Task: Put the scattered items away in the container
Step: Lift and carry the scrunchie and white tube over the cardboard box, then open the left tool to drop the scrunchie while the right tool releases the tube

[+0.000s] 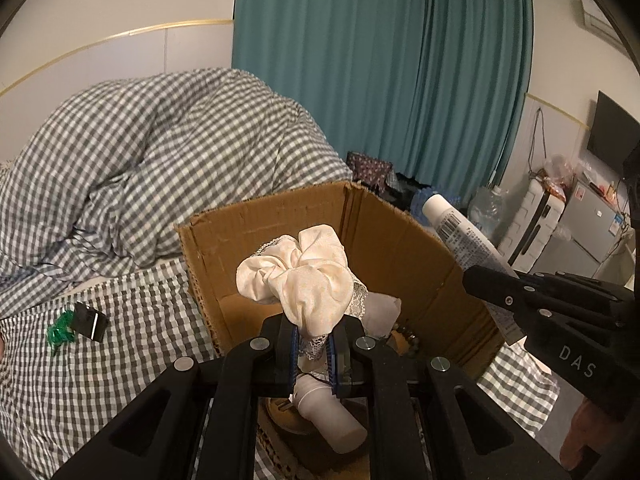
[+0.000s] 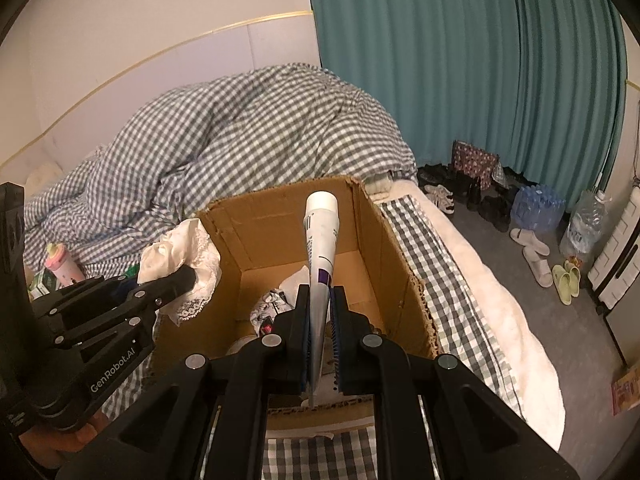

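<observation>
While over box (image 2: 372, 224), both claws tilted down.

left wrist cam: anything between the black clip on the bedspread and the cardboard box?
Nothing: bare checked bedspread between the black clip and the cardboard box, left wrist view.

"DAS" is showing in pale capitals on the black plastic body of the right tool (image 1: 490, 280), seen from the left wrist view. "GenRobot.AI" is running in pale letters along the black plastic body of the left tool (image 2: 188, 276), seen from the right wrist view. The white squeeze tube with white cap (image 1: 460, 232) is carrying a barcode and blocks of small print, too small to read; in the right wrist view the same tube (image 2: 320, 236) is showing a purple label patch with no legible letters. Nothing else is reading clearly.
</observation>
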{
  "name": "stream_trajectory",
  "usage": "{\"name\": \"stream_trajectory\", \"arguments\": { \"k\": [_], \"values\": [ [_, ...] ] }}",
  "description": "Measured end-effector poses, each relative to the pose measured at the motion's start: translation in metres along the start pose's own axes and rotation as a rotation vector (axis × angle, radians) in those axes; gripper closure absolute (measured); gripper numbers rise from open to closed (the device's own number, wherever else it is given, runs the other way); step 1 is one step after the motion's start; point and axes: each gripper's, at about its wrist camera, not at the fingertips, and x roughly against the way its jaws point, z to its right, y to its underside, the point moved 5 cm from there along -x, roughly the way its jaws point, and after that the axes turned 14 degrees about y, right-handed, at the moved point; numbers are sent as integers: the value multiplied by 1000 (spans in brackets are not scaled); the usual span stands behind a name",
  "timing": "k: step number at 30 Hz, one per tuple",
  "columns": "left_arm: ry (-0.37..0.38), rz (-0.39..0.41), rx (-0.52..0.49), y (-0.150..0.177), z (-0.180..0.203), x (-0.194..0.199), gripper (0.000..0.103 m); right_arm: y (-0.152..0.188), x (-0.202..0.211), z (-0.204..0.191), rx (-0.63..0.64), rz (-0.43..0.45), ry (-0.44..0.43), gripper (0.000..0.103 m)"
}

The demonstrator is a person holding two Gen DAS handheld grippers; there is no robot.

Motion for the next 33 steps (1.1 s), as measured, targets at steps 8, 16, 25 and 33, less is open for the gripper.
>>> {"name": "stream_trajectory", "arguments": {
  "k": [8, 16, 25, 33],
  "values": [
    [1, -41, 7, 8, -4, -19, 93, 8, -24, -1, 6, -43, 3, 94],
    [18, -85, 25, 16, -8, -32, 93, 14, -39, -2, 12, -78, 2, 94],
    [13, -115, 19, 19, -6, -37, 92, 19, -44, -2, 16, -105, 5, 94],
    [-4, -95, 38, 14, -8, -26, 47, 15, -33, 0, -12, -80, -4, 30]
  ]
}}
